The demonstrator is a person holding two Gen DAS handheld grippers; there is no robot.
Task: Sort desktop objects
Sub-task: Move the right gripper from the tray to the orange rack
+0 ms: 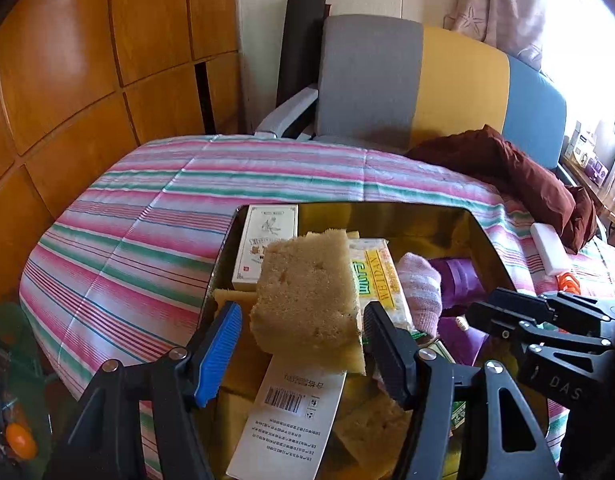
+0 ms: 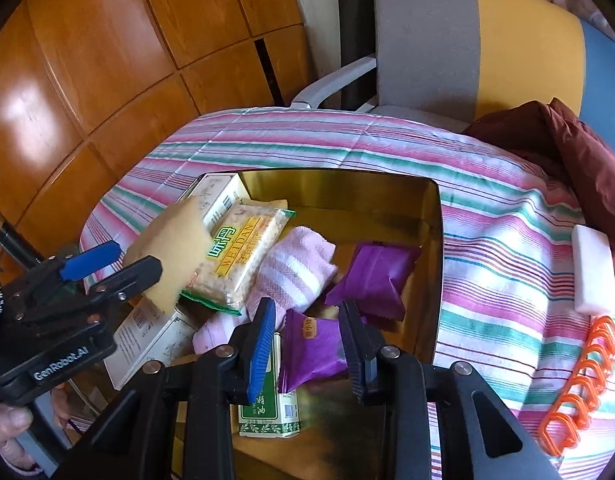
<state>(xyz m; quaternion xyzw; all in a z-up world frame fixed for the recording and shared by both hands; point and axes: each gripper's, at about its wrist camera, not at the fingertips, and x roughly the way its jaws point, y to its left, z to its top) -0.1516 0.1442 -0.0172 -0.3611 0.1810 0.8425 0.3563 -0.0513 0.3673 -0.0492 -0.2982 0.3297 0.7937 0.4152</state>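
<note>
Step now: the sponge [image 1: 307,292] is over the gold tray [image 1: 387,216], so I think it is about to be dropped in
Left gripper [image 1: 303,344]: its jaws are wide, and the sponge sits between them; I cannot tell if a finger still touches it
Sponge place: up above the white box [image 1: 265,246] and the snack pack [image 1: 381,280], near the left side of the tray
Right gripper [image 2: 307,344]: jaws partly apart with nothing in them, low over a purple bag [image 2: 311,354] and a green box [image 2: 269,412]
In the tray: a pink sock [image 2: 295,268] and a second purple bag [image 2: 377,278] lie in the middle, close together
Not sorted yet: a white eraser [image 2: 593,270] and an orange clip chain [image 2: 579,388] lie on the striped cloth [image 2: 507,248], outside the tray on the right
How to do it well: lower the sponge until it rests on the things below, then pull the left gripper straight back so the fingers do not drag it out
Watch out: the two grippers are near each other, so the right one should wait
Next, I guess: the right gripper goes for the eraser, since it is near that side
</note>
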